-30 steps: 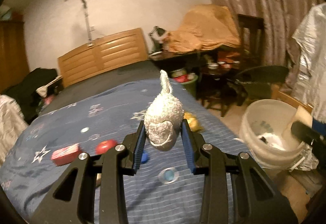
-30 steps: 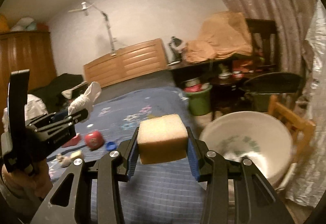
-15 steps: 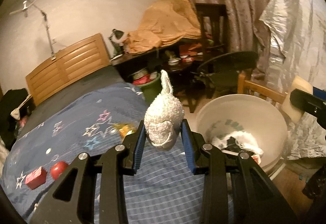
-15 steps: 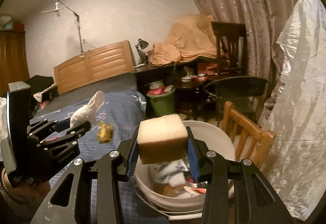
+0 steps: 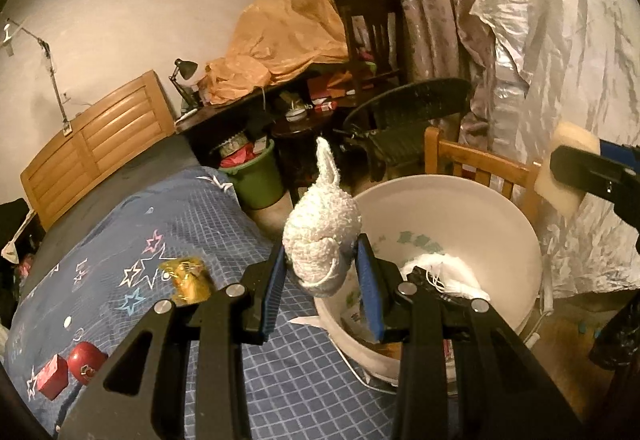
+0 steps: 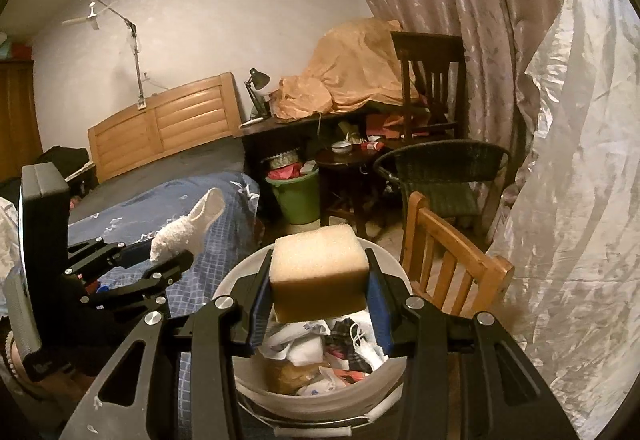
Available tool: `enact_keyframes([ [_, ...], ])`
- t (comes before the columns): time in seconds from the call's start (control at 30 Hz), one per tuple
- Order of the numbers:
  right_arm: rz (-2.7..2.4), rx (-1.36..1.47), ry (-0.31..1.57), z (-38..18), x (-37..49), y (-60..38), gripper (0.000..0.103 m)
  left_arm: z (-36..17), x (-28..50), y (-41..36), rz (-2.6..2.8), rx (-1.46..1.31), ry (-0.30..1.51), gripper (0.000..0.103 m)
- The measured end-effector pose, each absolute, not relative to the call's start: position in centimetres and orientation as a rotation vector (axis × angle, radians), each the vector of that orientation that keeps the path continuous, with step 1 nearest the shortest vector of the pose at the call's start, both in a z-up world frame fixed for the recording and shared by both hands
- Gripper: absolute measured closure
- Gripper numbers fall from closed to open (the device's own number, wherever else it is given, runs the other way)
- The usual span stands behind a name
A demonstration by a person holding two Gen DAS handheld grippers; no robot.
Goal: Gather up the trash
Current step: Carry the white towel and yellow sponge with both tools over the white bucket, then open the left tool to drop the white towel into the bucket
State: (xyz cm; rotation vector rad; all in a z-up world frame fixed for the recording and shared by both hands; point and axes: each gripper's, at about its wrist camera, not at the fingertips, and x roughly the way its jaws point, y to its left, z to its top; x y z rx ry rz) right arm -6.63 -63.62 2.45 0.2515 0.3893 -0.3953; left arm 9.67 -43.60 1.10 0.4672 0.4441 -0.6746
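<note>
Fingers [image 6: 264, 292] gripping sponge [image 6: 318, 274], now over bucket [image 6: 248, 268]

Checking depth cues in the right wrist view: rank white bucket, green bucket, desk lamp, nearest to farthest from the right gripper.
From the right gripper, which grips the sponge:
1. White bucket: directly below the fingers, trash inside.
2. Green bucket: on the floor beyond, by the bed's corner.
3. Desk lamp: on the dark desk, by the headboard near the back wall.

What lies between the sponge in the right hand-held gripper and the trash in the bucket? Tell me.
Nothing. In the right wrist view the sponge, clamped in the right hand-held gripper, hangs directly over the white bucket; only open air separates it from the trash below.
</note>
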Motion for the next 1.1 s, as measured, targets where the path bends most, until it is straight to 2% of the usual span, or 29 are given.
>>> enact_keyframes([
  [0.93, -0.344, 0.283, 0.429, 0.7, -1.4, -66.9, 0.059, -1.6, 14.2, -47.0, -0.859, 0.427, 0.61, 0.067],
  [0.97, -0.338, 0.283, 0.436, 0.6, -1.1, -67.1, 0.054, -1.6, 14.4, -47.2, -0.866, 0.429, 0.616, 0.065],
  [1.0, -0.349, 0.285, 0.437, 0.5, -0.9, -67.2, 0.039, -1.8, 14.6, -47.4, -0.853, 0.437, 0.622, 0.05],
  [1.03, -0.357, 0.288, 0.431, 0.5, -0.7, -67.4, 0.034, -1.9, 14.9, -47.3, -0.831, 0.436, 0.621, 0.041],
  [1.07, -0.357, 0.291, 0.426, 0.4, -0.7, -67.4, 0.034, -1.8, 15.1, -47.1, -0.808, 0.421, 0.617, 0.032],
  [1.1, -0.355, 0.294, 0.428, 0.2, -0.6, -67.5, 0.034, -1.7, 15.4, -46.8, -0.802, 0.402, 0.618, 0.031],
])
